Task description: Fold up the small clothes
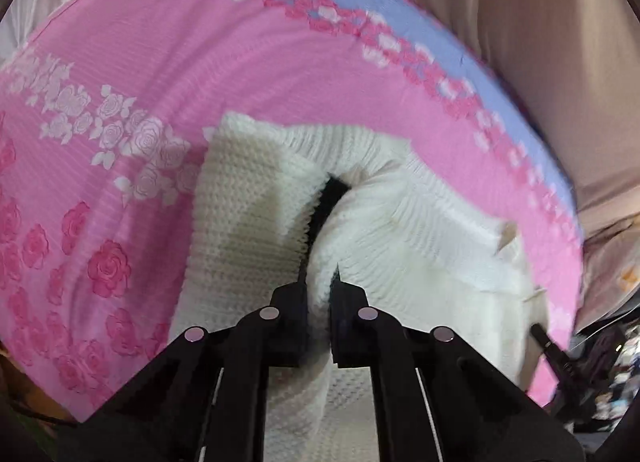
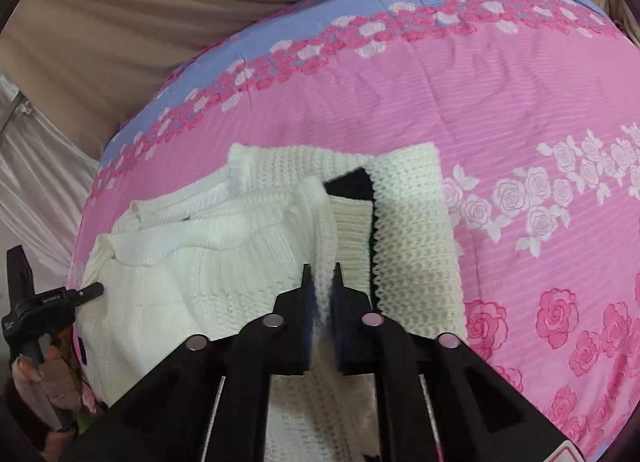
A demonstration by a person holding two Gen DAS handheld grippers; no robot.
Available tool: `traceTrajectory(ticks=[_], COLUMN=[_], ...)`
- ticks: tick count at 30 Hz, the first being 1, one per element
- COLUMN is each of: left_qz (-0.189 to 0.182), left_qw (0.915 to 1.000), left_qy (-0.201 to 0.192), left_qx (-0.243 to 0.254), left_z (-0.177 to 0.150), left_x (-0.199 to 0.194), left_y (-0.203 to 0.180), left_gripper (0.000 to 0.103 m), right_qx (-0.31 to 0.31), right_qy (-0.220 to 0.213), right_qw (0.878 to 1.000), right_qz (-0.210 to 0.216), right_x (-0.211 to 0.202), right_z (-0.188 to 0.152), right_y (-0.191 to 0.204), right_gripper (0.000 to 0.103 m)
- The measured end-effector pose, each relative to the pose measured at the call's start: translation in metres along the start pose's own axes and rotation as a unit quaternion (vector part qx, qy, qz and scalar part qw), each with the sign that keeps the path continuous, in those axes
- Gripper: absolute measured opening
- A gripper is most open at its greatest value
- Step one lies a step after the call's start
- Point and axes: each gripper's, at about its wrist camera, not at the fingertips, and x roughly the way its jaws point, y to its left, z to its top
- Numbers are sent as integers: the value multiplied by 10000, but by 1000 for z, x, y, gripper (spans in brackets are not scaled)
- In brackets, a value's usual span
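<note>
We hold the white knit sweater (image 1: 248, 222) on the bed (image 1: 140, 54), near its lavender edge. Left gripper (image 1: 319, 274) and right gripper (image 2: 322, 274) each pinch a knit fold; the garment stretches ahead of both.

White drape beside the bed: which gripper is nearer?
Left. The left gripper grips the sweater toward the drape; the right gripper grips it farther across.
</note>
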Motion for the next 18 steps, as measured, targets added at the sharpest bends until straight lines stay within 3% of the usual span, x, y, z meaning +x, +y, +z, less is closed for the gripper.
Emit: traceTrajectory(ticks=[4, 6, 9, 13, 14, 16, 18], left_qz=[-414, -451, -87, 700, 763, 496, 440], left_qw=[9978, 9965, 9973, 9966, 9965, 9983, 9975], left_qy=[-492, -654, -651, -116, -58, -251, -491], left_qx=[162, 252, 326, 415, 340, 182, 235], left_z=[18, 34, 55, 64, 60, 51, 39], left_x=[-42, -51, -30, 35, 36, 14, -15], left_y=[-17, -26, -27, -20, -16, -11, -11], left_gripper=[6, 7, 11, 11, 11, 11, 11], right_qx=[-154, -161, -116, 474, 533, 371, 186], right_qy=[-754, -911, -675, -8, -176, -565, -646], right_qw=[9970, 9957, 9972, 9970, 9970, 9970, 9975], right_qz=[75, 27, -292, -610, -539, -370, -239], right_x=[-54, -60, -26, 32, 24, -8, -28], right_z=[24, 40, 59, 57, 54, 49, 41], right_y=[20, 21, 7, -29, -28, -16, -3], right_gripper=[7, 7, 8, 12, 12, 12, 12])
